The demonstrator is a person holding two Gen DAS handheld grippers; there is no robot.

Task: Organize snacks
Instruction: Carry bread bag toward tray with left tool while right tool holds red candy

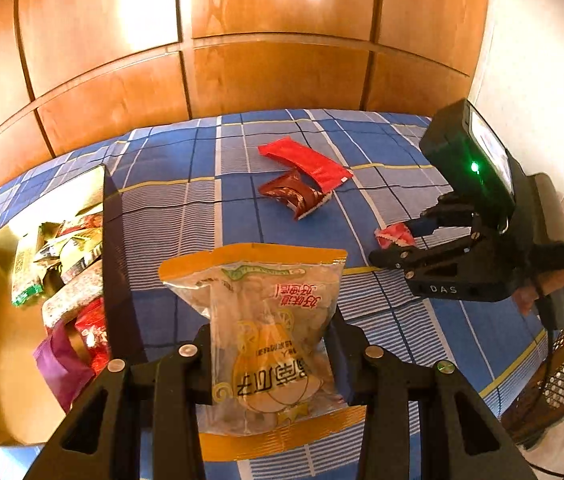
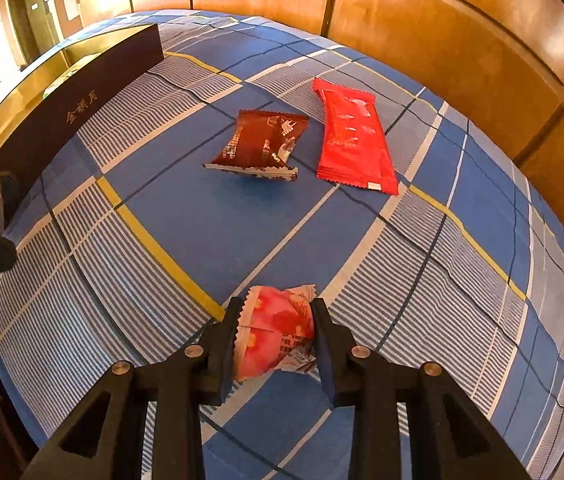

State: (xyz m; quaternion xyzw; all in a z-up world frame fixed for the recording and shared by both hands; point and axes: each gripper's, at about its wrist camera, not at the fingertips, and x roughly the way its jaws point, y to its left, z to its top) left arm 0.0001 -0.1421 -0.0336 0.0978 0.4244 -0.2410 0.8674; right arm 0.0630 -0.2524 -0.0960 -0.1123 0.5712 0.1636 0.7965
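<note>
Left wrist view: the left tongs (image 1: 269, 344) are clamped on a clear plastic snack bag with orange-yellow seams and printed slices (image 1: 265, 328), held clear above the blue checked cloth (image 1: 185, 216) that covers the counter. Just left of them stands an open box with gold lining and dark walls (image 1: 1, 320), already holding several packets; a dark wall rises between bag and box. On the right of that view the right tongs (image 1: 396, 246) pinch a small pink-red crinkled wrapper (image 1: 392, 236) low over the cloth, a person's hand behind the handle.

Right wrist view: the right tongs (image 2: 275, 332) are closed on that pink-red wrapper (image 2: 273, 332), squeezed between both pads, seemingly at or just above the cloth (image 2: 201, 224). Farther off lie a dark brown foil packet (image 2: 259, 146) and, just beside it to the right, a long flat bright red packet (image 2: 352, 136); the two are apart or barely touching. The box (image 2: 81, 96) stands far left.

The step in hand looks like carrying picked snacks to the box, with two packets not yet collected. Next, the left tongs probably need to carry the bag leftward over the wall and part above the pile; the right would follow with its wrapper, lifting enough to clear that wall.
</note>
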